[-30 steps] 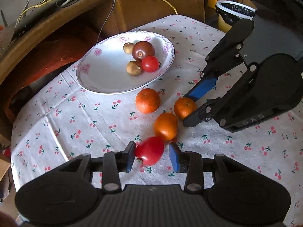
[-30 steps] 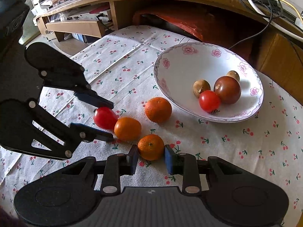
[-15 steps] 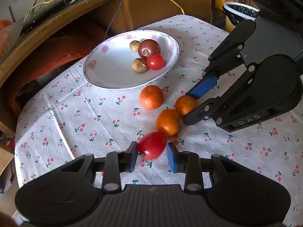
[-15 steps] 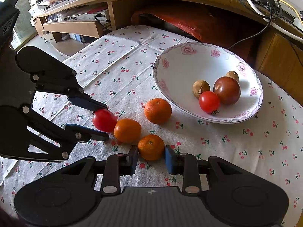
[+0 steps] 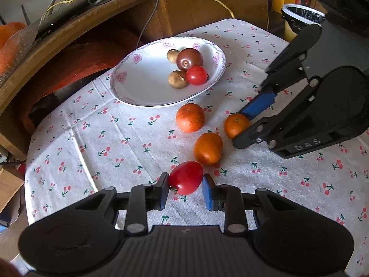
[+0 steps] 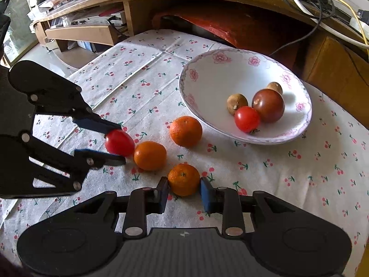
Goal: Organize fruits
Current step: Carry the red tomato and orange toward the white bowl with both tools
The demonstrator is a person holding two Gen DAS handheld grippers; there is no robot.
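Note:
On the cherry-print cloth, my left gripper is shut on a red tomato, both blue pads against its sides. My right gripper is shut on a small orange. Each gripper shows in the other's view: the right gripper with the small orange, the left gripper with the tomato. Two more oranges lie between them. Behind stands a flowered white plate holding a dark tomato, a red tomato and two small brown fruits.
A curved wooden desk with loose cables rings the far side of the table, a cardboard box under it. A bin with a black liner stands off the far right corner. Bare cloth lies left of the fruit.
The left fingers have closed in onto the red tomato, and the right fingers have tightened slightly on the small orange. The left view has drawn back from the plate.

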